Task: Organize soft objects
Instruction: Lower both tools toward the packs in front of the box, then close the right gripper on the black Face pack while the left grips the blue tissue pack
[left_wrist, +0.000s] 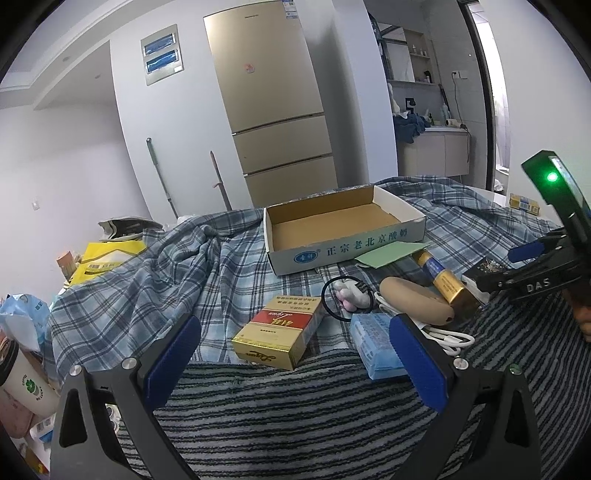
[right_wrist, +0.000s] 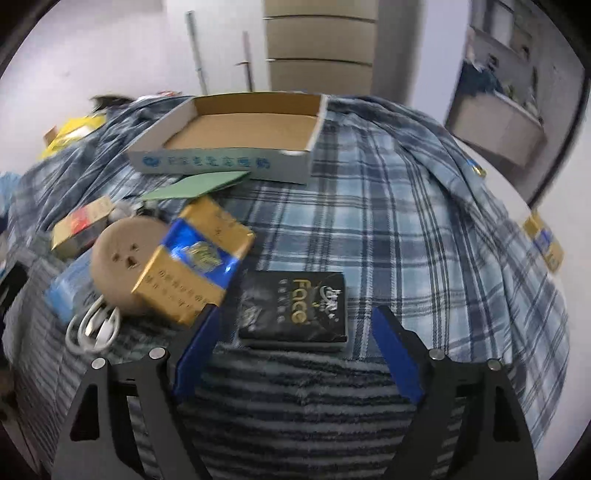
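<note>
Left gripper (left_wrist: 295, 338): jaws wide apart, nothing between; right gripper (right_wrist: 295, 326): tilted downward, jaws spread, pads touching nothing.

Black "Face" tissue pack (right_wrist: 293, 308) lying flat on plaid cloth, well short of the empty cardboard tray (right_wrist: 236, 162); blue tissue pack (left_wrist: 375, 345) nearer still.

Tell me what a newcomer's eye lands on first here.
The empty cardboard tray sits at the back of the plaid cloth. Nearer lies a clutter of small boxes, notably a red and gold box. A black packet lies just ahead of the open right gripper.
</note>
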